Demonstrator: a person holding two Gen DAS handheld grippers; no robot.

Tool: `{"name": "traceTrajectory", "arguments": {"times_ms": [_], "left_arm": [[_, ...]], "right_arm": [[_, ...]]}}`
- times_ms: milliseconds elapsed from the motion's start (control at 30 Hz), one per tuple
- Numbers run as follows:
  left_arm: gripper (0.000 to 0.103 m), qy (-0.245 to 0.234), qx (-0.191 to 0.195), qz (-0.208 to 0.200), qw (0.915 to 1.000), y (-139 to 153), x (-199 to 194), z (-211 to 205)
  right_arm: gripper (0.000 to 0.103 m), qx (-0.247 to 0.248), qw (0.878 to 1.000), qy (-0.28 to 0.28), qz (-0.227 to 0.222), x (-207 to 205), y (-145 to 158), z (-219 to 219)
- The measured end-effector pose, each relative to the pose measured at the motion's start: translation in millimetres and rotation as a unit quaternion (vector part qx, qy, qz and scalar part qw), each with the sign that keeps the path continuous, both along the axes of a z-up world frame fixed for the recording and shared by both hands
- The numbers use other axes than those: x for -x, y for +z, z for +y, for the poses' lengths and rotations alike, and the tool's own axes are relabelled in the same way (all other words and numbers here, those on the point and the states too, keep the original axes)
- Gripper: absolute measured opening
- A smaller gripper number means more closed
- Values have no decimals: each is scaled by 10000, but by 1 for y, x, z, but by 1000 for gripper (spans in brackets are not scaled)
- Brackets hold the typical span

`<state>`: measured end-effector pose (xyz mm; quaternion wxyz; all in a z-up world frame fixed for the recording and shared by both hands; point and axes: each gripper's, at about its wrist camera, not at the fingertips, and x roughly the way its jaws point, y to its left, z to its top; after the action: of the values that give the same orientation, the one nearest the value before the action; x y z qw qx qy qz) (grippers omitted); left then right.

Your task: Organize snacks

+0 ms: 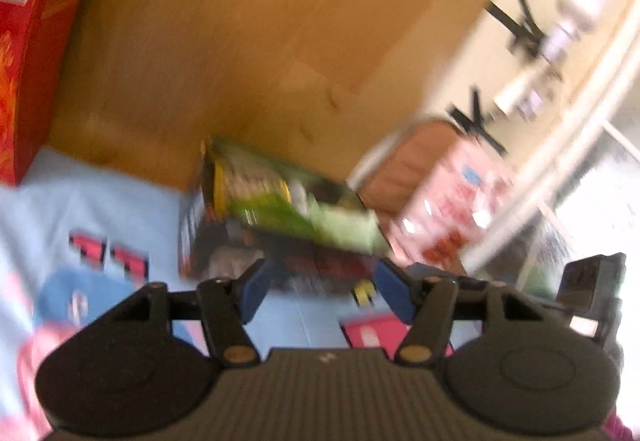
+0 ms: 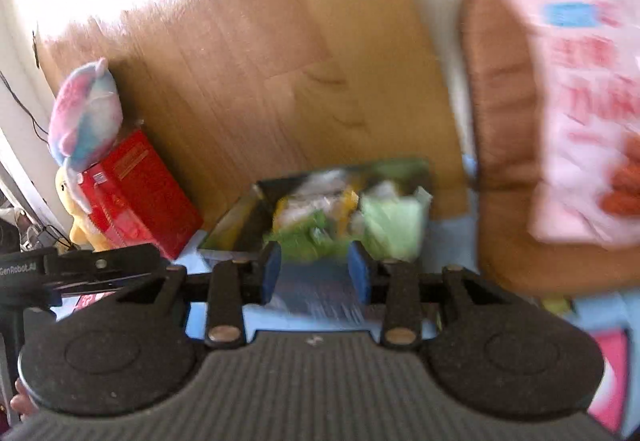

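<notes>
A dark open box (image 1: 224, 237) full of green and yellow snack packets (image 1: 280, 201) stands on the light blue cloth, just beyond my left gripper (image 1: 324, 287). That gripper's blue pads stand apart with nothing pressed between them. In the right wrist view the same box (image 2: 240, 221) with its packets (image 2: 340, 217) lies straight ahead of my right gripper (image 2: 316, 275), which is open and holds nothing. A large pink snack bag (image 2: 580, 101) leans at the right against a brown cushion (image 2: 500, 121); it also shows in the left wrist view, pink snack bag (image 1: 452, 197). Both views are blurred.
A red carton (image 1: 24, 73) stands at the left, red carton (image 2: 136, 193) beside a pastel plush toy (image 2: 84, 113). A wooden panel (image 1: 240, 41) rises behind the box. The patterned blue cloth (image 1: 120, 201) covers the surface. The other gripper's black body (image 2: 60, 273) sits at the left.
</notes>
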<state>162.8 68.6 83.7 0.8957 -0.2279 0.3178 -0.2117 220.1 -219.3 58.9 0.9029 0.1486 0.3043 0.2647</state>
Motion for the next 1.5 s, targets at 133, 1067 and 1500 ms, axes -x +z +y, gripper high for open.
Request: {"name": "traceTrajectory", "arguments": {"times_ms": [133, 1067, 1500], "left_arm": [[64, -493, -101, 188, 9986, -21, 42, -25], [62, 391, 172, 689, 9967, -67, 165, 49], [66, -23, -1056, 368, 9937, -73, 181, -9]], "right_arm": [[42, 143, 9993, -287, 174, 71, -19, -48], [41, 291, 9976, 152, -617, 207, -61, 47], [57, 1296, 9804, 1121, -974, 248, -83, 101]]}}
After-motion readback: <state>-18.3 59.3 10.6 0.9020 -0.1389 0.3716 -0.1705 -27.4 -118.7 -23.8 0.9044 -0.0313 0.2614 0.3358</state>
